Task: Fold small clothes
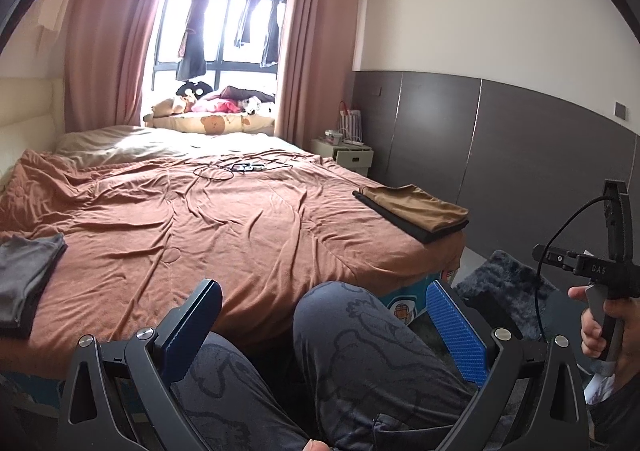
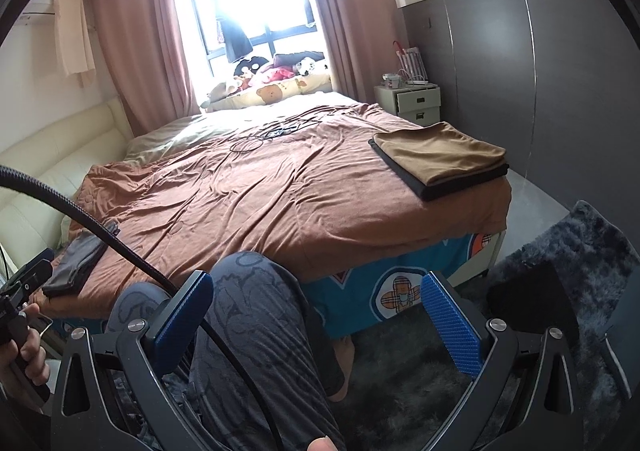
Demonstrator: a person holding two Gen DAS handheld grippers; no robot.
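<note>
Both grippers, left [image 1: 322, 327] and right [image 2: 316, 319], hover over the person's knees with fingers spread wide, holding nothing. Folded brown and black clothes [image 2: 440, 159] lie at the bed's [image 2: 260, 191] right corner, grey ones [image 1: 24, 275] at the left edge of the frame.

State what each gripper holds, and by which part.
Nothing. The left gripper and right gripper are both open and empty, above the person's lap.

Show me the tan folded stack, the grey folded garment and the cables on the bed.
tan folded stack [image 2: 440, 155]: right wrist view, top layer
grey folded garment [image 1: 24, 271]: left wrist view, upper face
cables [image 1: 224, 170]: left wrist view, loop
</note>
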